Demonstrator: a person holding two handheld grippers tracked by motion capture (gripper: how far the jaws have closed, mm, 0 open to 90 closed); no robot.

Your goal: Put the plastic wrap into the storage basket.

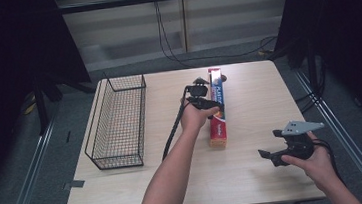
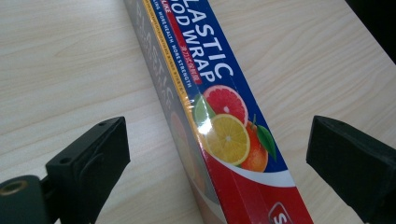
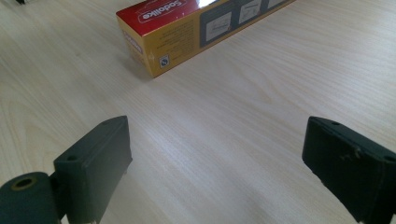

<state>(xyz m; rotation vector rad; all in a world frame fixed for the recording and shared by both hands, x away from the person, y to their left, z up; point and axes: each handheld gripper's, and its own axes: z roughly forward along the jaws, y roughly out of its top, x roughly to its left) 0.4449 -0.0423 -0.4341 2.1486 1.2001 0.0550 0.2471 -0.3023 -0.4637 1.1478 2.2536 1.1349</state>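
— Pale wood table [image 1: 256, 175]: where's your plastic wrap box [image 1: 216, 106]?
— Mid-table, lying flat. Your left gripper [image 2: 217, 154] straddles it, jaws spread, not touching; your right gripper [image 3: 217, 163] gapes over bare wood.

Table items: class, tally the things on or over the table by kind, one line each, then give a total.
Plastic wrap box: 1
Wire basket: 1
Hand-held tool: 2, the left tool open over the box, the right tool open over bare table
Total: 4
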